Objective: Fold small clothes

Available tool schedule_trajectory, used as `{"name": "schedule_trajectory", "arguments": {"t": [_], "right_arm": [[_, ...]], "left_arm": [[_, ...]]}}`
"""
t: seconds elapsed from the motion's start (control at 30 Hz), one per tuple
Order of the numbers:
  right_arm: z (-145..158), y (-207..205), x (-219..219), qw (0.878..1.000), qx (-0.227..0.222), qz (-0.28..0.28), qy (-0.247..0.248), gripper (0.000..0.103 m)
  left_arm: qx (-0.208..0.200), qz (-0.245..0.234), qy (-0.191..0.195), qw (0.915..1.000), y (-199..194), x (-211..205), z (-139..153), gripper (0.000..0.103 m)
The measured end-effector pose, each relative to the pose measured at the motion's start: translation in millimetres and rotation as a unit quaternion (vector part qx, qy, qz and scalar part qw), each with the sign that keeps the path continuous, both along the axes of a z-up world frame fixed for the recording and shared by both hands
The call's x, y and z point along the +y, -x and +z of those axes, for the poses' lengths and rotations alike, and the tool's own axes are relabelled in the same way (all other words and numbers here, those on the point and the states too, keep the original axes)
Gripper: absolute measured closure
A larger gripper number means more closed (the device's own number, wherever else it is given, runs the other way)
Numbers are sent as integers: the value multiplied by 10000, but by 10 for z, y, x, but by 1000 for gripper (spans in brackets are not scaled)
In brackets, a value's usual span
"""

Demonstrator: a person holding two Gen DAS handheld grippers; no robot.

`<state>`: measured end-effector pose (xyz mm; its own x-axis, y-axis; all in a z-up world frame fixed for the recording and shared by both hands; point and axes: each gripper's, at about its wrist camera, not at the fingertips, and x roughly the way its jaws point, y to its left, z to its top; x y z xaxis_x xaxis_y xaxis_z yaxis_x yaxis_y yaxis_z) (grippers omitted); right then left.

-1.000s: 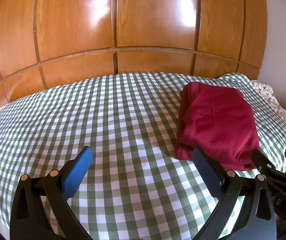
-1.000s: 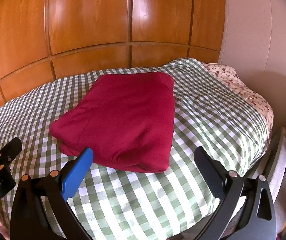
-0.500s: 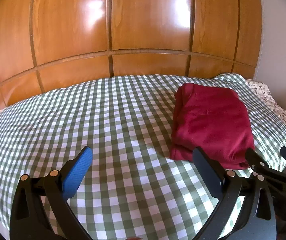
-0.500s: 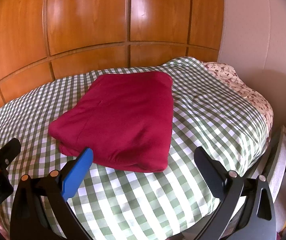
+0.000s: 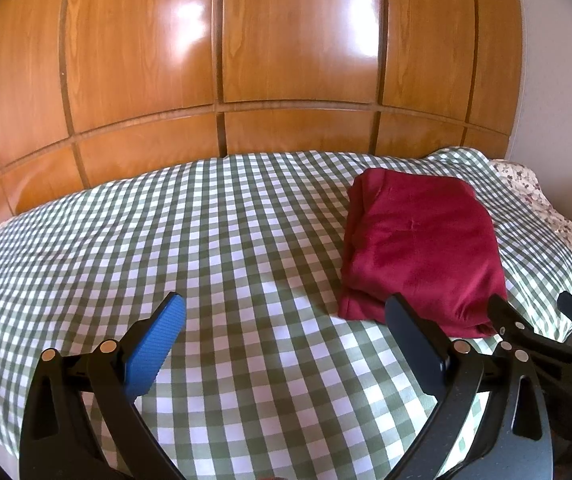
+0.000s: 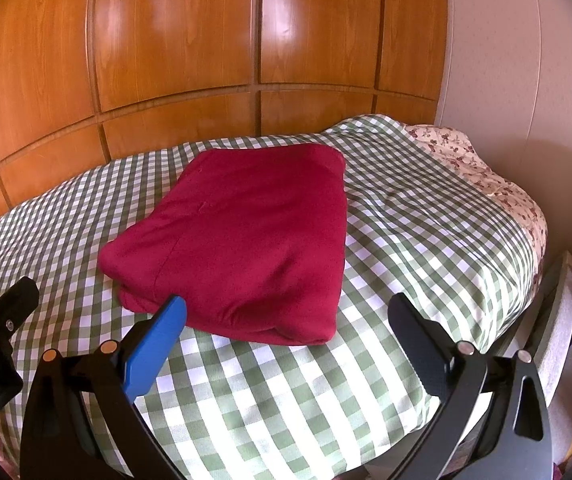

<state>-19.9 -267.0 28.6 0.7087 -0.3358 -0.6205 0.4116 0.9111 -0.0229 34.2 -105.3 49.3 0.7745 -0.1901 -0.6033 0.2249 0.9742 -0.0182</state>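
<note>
A dark red garment lies folded into a thick rectangle on the green-and-white checked bedspread. It also shows in the right wrist view, in the middle of the bedspread. My left gripper is open and empty, held above the bedspread to the left of the garment. My right gripper is open and empty, held just in front of the garment's near edge. The right gripper's fingers show at the right edge of the left wrist view.
A wooden panelled wall stands behind the bed. A floral pillow lies at the bed's far right corner beside a pale wall. The bed's right edge drops off next to a grey piece of furniture.
Both grippers have drawn back a little from the garment, which looks slightly smaller and further off. The garment has not moved. Both grippers have stayed open.
</note>
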Motion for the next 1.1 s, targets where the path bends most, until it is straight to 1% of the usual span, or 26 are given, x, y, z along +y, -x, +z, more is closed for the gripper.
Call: {"name": "schedule_trajectory", "arguments": {"t": [0.4,0.8,0.9,1.0,1.03,1.1], "right_arm": [[-37,-12,17,10000,42,57,-28,2],[-83,-14,15,9999,83,86,-70,2],[-86,-12,17,9999,86,70,-81,2],[-84,-22,-34,9999,79,41,-95,2],[-76,-26,-64,9999,69,25,-99,2],[-61,-47,-186,9999,52,-48,-148,2]], "left_arm": [[3,18,-16,10000,20,-11,-5,4],[116,-62,27,9999,5,-26,-77,4],[230,-111,9,9997,-26,-43,-115,4],[397,-40,16,9992,-74,-29,-182,4],[470,-48,69,9989,-93,-13,-210,4],[581,31,58,9983,-140,33,-274,4]]}}
